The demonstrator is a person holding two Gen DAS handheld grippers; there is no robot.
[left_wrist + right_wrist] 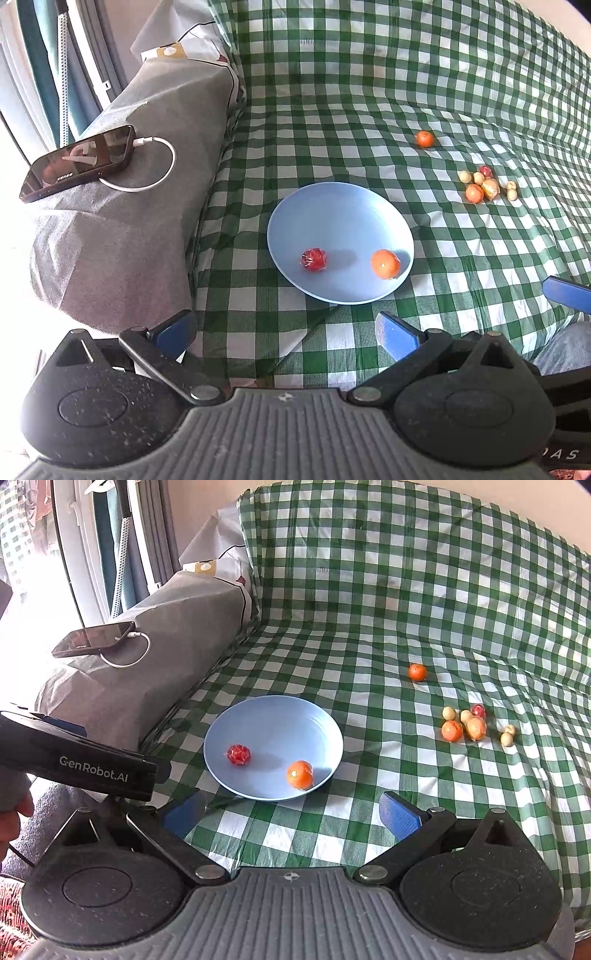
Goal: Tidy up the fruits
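your left gripper (284, 332) and right gripper (291, 812) both stand open, holding nothing. the blue plate (280, 716) on the checkered sofa cover (369, 609) carries one orange (300, 774) and one red wrapped fruit (238, 754). a lone orange (417, 672) and a fruit cluster (469, 725) lie toward the cover's right edge.

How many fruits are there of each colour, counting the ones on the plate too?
Orange: 3, one on the blue plate at, one alone, one in the pile
Red: 2, and
Pale beige: 4, like
Yellow-orange: 1
Total: 10
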